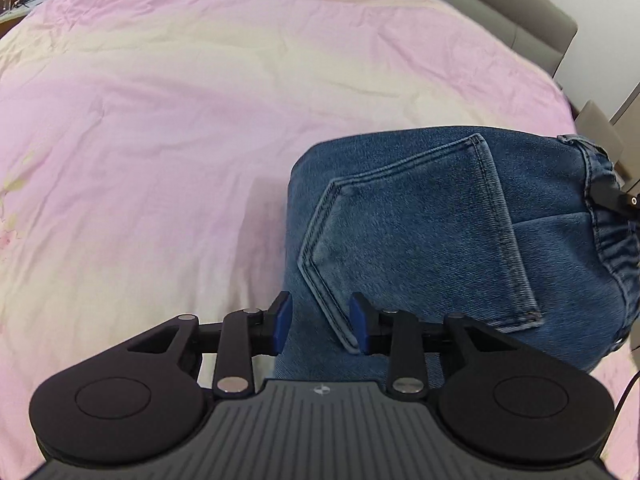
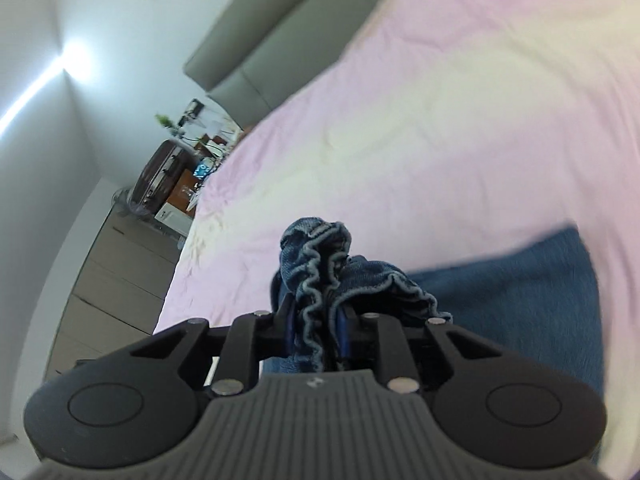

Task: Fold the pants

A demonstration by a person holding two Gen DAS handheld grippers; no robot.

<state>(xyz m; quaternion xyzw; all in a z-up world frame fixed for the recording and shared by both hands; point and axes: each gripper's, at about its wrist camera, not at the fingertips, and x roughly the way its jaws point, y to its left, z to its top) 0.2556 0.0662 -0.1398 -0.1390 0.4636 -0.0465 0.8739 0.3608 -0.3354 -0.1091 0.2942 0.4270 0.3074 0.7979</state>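
Blue denim pants lie folded on the pink bed cover, back pocket facing up. My left gripper is open, its blue pads on either side of the pocket's lower corner at the pants' left edge, not pinching it. My right gripper is shut on the bunched elastic waistband and holds it lifted; the rest of the pants spreads to the right. The right gripper's tip also shows in the left wrist view at the waistband.
The pink and cream bed cover stretches far and left. A grey headboard stands at the back. Drawers and a cluttered desk stand beyond the bed's edge in the right wrist view.
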